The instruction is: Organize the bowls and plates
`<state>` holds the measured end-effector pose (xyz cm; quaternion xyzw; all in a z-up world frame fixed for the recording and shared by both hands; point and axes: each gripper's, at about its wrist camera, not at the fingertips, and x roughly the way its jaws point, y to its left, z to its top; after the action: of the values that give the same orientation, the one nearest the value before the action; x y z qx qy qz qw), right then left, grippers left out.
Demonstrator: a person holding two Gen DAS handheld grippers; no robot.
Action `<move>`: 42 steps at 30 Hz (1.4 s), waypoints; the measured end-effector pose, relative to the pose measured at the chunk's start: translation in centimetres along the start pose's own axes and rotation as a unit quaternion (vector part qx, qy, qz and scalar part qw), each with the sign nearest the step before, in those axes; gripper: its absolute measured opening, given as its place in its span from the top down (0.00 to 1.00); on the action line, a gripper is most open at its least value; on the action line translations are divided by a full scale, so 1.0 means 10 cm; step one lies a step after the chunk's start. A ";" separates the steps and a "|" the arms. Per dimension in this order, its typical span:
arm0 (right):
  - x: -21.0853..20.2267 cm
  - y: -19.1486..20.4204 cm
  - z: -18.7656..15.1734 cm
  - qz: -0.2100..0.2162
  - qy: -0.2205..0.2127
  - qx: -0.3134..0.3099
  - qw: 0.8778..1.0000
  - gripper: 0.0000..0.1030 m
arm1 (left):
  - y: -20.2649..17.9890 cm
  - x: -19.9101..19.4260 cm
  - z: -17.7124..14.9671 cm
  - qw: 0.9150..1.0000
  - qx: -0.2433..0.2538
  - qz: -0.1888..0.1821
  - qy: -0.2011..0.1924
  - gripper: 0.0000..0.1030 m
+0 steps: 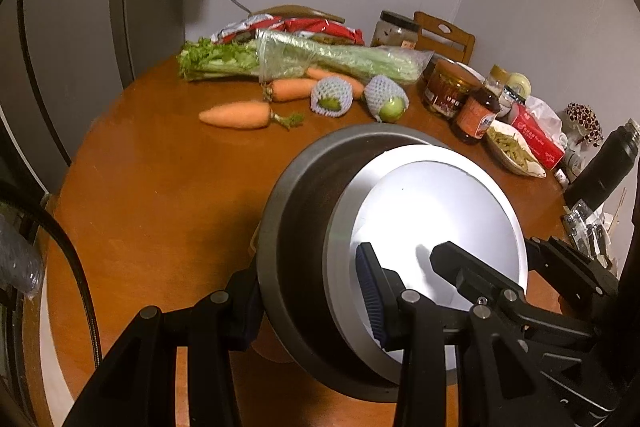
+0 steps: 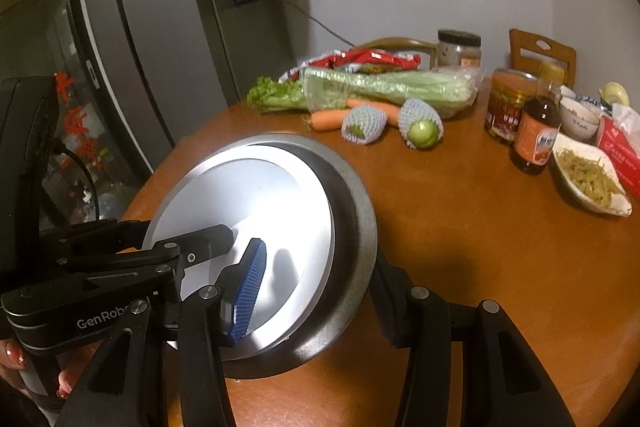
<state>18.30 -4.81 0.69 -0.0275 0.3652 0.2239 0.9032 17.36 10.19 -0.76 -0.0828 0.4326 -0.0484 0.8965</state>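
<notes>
A white plate (image 1: 440, 203) (image 2: 248, 195) lies nested inside a wider dark grey dish (image 1: 296, 211) (image 2: 360, 211). The stack hangs tilted over the near part of the round wooden table (image 1: 160, 187) (image 2: 460, 247). My left gripper (image 1: 308, 279) (image 2: 176, 233) is shut on the stack's rim, its blue pad on the white plate and its other finger outside the grey dish. My right gripper (image 2: 320, 267) (image 1: 486, 251) clamps the opposite rim the same way. A hand (image 2: 16, 359) holds the left gripper's handle.
At the table's far side lie carrots (image 1: 236, 115), bagged celery (image 1: 336, 59) and two netted fruits (image 2: 420, 125). To the right stand jars (image 2: 508, 103), a sauce bottle (image 2: 536, 131), a dish of shredded food (image 2: 588, 179), a red tissue box (image 1: 536, 139) and a black flask (image 1: 608, 163). A fridge (image 2: 160, 39) stands left.
</notes>
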 end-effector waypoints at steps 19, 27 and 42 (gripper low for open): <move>0.10 0.08 -0.09 -0.027 0.000 -0.021 0.999 0.50 | 0.04 0.11 -0.04 1.000 0.009 0.010 -0.009 0.60; 0.11 0.10 -0.11 -0.027 -0.003 -0.023 0.999 0.49 | 0.07 0.11 -0.06 1.000 0.006 0.011 -0.013 0.60; 0.15 0.09 -0.13 -0.024 -0.005 -0.016 1.000 0.49 | 0.09 0.15 -0.11 1.000 0.007 0.012 -0.012 0.59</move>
<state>18.03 -3.66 -1.16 -0.0500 0.3567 0.2079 0.9094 17.47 10.73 -2.72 -0.0722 0.4224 -0.0400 0.9026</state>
